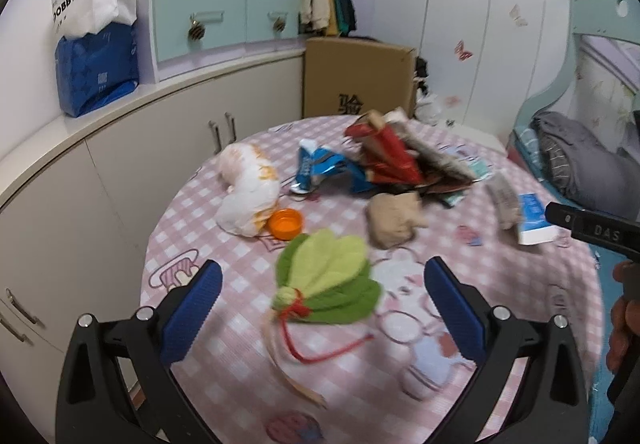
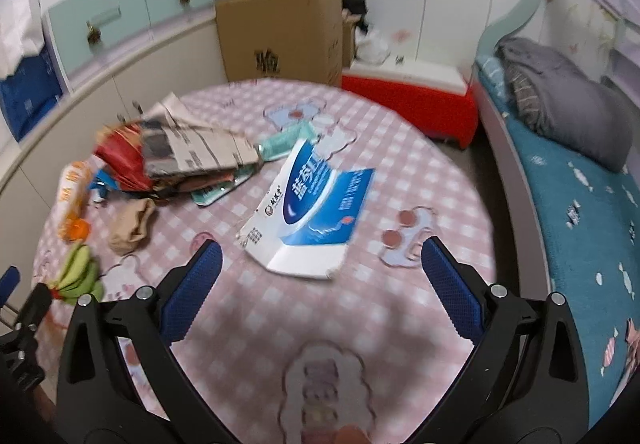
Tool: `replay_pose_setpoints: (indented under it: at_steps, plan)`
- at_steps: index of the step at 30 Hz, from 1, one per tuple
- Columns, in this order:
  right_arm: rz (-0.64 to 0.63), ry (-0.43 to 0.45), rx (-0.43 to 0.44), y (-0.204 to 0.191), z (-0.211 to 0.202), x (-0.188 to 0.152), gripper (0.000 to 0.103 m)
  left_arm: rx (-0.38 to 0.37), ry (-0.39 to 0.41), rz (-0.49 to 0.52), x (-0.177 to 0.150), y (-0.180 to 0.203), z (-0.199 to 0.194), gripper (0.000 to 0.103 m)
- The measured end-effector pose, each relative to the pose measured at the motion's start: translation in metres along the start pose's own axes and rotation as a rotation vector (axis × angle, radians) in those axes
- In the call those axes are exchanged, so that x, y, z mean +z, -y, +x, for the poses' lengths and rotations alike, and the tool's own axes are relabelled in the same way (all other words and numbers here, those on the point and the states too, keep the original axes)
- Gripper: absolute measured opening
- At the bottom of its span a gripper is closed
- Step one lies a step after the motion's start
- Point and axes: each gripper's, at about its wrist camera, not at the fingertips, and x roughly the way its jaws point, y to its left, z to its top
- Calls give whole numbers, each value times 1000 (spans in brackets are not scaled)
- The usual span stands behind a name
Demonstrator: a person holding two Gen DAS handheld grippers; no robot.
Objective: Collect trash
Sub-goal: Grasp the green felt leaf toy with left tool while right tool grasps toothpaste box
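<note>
Both hand-held grippers were seen with jaws spread wide and nothing between them. Left gripper (image 1: 320, 300) was held over the near edge of the table (image 1: 552, 308), which was covered in a pink-and-white checked cloth with cartoon prints. Between its blue pads, though lying on the cloth below rather than gripped, a green leaf-shaped fabric piece (image 1: 328, 284) was seen, tied with a red cord at its base. Just beyond it an orange cap (image 1: 285, 224) lay touching a crumpled white bag (image 1: 248, 192) with orange print. A crumpled tan wad (image 1: 394, 220) rested to the right of the cap. Farther back, a blue foil wrapper (image 1: 320, 170) and a red wrapper (image 1: 384, 152) were piled against folded newspaper (image 1: 432, 156).

Right gripper (image 2: 322, 276) was held over the near right part of the table. A flattened blue-and-white carton (image 2: 312, 204) with white Chinese characters was seen just ahead of its fingers, one flap raised and its white near edge bent. To the far left of it, the newspaper (image 2: 200, 148) lay on top of the red wrapper (image 2: 120, 156), with a mint-green packet (image 2: 284, 142) at the far end of the carton.
</note>
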Motion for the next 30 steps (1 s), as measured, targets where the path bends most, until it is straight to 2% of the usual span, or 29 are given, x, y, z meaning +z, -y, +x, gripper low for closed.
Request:
replay_pose_setpoints:
  at_steps: [6, 9, 11, 13, 14, 16, 18, 22, 30]
  plan:
    - [-8, -75, 20, -7, 55, 17, 98, 16, -110, 44, 10, -3, 46, 99]
    - [-1, -115, 9, -6, 73, 22, 98, -59, -210, 33, 10, -4, 63, 98]
    - [9, -126, 33, -3, 79, 21, 97, -98, -242, 37, 9, -6, 68, 89]
    - [16, -115, 69, 1, 79, 19, 91, -90, -231, 77, 8, -3, 67, 69]
    - [16, -106, 74, 3, 78, 18, 86, -84, -225, 101, 7, -1, 66, 64]
    - [32, -90, 95, 9, 72, 15, 76, -97, -216, 111, 6, -2, 63, 38]
    - [65, -78, 133, 21, 65, 12, 67, -130, -214, 96, 5, -7, 58, 27]
    - [85, -65, 185, 34, 54, 2, 63, -181, -200, 84, -5, -6, 44, 21]
    - [156, -14, 286, 61, 22, -16, 62, -278, -124, 47, -9, 7, 10, 20]
